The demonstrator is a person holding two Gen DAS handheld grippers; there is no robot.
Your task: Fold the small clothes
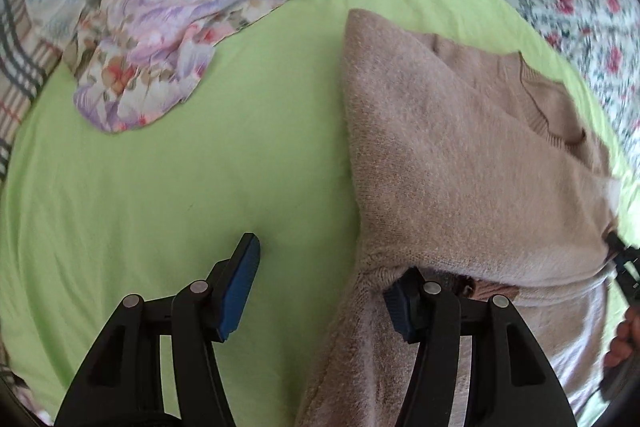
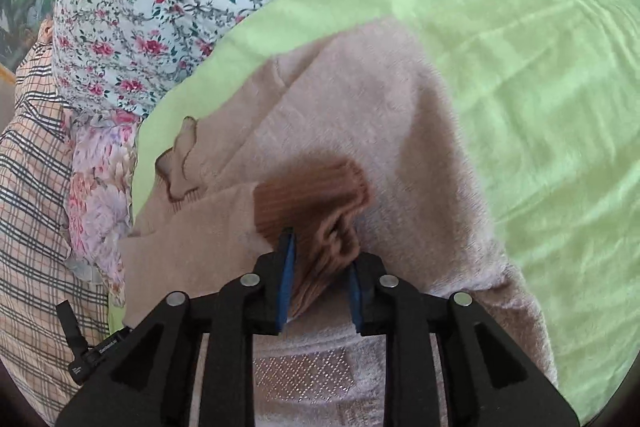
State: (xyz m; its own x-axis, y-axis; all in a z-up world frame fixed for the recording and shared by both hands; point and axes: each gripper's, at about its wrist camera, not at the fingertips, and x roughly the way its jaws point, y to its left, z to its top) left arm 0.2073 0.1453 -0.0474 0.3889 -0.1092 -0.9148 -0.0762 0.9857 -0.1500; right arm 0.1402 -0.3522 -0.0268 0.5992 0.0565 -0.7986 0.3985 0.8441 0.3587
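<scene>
Right tongs (image 2: 318,287) pinching the ribbed cuff (image 2: 316,203) over the sweater (image 2: 360,107); left tongs (image 1: 320,287) spread beside its edge. Best laid flat across the sweater, smoothed before release.

Small white print on black strap (image 2: 105,346) — too blurred to read

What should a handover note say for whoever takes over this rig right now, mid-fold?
Left tool: open, one finger over the green sheet, the other at the beige sweater edge; grips nothing.
Right tool: shut on the ribbed cuff, lifted over the sweater body.
Sweater lies on the sheet, one side already folded in diagonally; floral cloth lies apart.
Left: lay the sleeve across, release, finish the fold.
</scene>
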